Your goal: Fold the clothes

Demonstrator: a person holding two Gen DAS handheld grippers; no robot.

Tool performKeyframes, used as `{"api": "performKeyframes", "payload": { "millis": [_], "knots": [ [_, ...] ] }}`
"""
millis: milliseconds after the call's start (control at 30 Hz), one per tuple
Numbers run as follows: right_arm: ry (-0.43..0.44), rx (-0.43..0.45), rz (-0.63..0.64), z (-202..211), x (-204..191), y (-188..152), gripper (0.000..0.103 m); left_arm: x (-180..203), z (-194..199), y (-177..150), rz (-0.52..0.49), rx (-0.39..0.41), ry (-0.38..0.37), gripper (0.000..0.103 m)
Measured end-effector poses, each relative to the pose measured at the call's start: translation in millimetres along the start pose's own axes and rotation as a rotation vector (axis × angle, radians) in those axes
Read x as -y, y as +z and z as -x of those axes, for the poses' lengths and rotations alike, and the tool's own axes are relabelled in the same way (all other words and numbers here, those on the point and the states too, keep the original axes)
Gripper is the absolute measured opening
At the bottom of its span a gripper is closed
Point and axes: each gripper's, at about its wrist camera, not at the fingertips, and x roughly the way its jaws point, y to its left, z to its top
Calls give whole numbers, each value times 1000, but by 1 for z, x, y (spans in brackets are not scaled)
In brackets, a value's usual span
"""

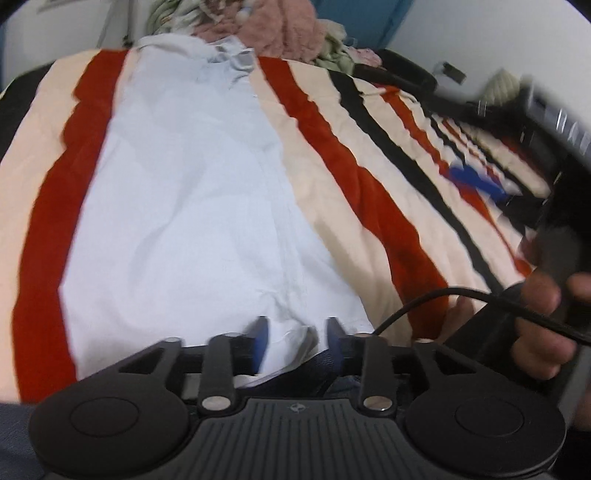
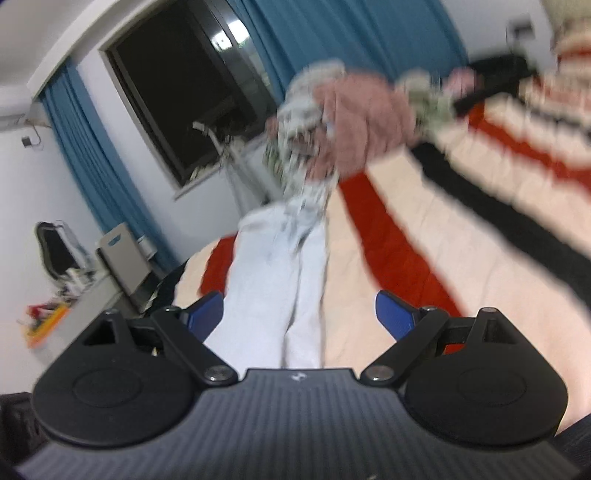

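Left wrist view: left claw (image 1: 297, 334) partly closed on the near hem of a pale blue garment (image 1: 192, 192); fabric sits between the blue pads, though blur means I can't confirm a firm pinch. Garment lies flat, lengthwise, on a bed with a red/cream/black striped bedspread (image 1: 369, 192). Pile of other clothes (image 1: 273, 29) at the far end. A hand (image 1: 543, 317) grips the other device at right. Right wrist view: right claw (image 2: 299, 314) wide open, holding nothing, above the garment.
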Motion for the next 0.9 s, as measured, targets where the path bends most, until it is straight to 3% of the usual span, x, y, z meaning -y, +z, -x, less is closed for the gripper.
{"api": "performKeyframes", "payload": {
  "millis": [133,167,200,333,467,567,600,667,700,833,900],
  "knots": [
    [51,-161,-121,-22,16,-5,88,-44,29,14,164,-2,-46,65],
    [48,-200,-128,-28,16,-8,80,-56,34,20,203,9,-29,73],
    [44,-238,-135,-35,16,-11,76,-69,39,26,238,26,-3,74],
    [30,-394,-217,-61,20,-28,64,-119,46,46,396,60,61,75],
    [-28,-506,-323,-81,33,-46,63,-163,14,46,544,-2,18,73],
    [30,-581,-361,-87,31,-60,62,-182,-6,40,653,-40,-28,70],
    [58,-595,-363,-86,27,-64,61,-183,-7,40,654,-36,-49,70],
    [108,-603,-376,-82,21,-70,47,-176,-7,43,597,-67,-108,69],
    [121,-601,-381,-80,18,-72,46,-173,-6,43,579,-78,-113,63],
    [86,-577,-371,-74,14,-75,45,-165,-3,42,546,-105,-67,47],
    [22,-587,-366,-73,13,-79,45,-161,-1,42,529,-118,-44,39]
  ]
}}
